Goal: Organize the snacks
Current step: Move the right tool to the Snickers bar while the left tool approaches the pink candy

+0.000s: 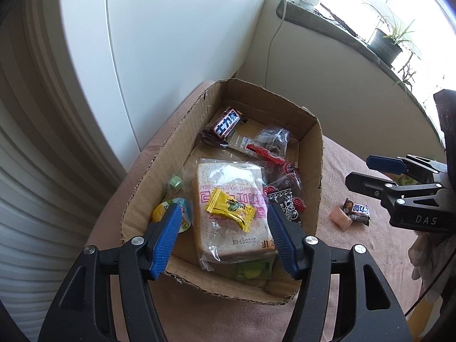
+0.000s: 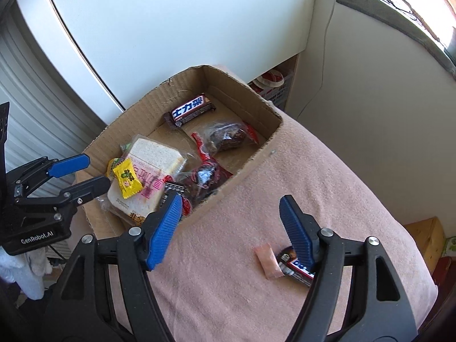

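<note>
You are holding both claws open and empty, left claw point(image 1: 225, 238) over the cardboard box point(image 2: 228, 196), right claw point(image 2: 230, 228) nearing the pink candy point(image 2: 269, 260) and chocolate bar point(image 2: 297, 268) on the pink blanket point(image 2: 327, 171), so be centring one squarely

One box point(image 1: 309, 154), two chocolate bars point(image 1: 226, 124)

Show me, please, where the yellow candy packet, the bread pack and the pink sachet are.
yellow candy packet point(image 1: 230, 209): left wrist view, wrapper middle.
bread pack point(image 1: 228, 176): left wrist view, top slice.
pink sachet point(image 2: 269, 260): right wrist view, middle.
</note>
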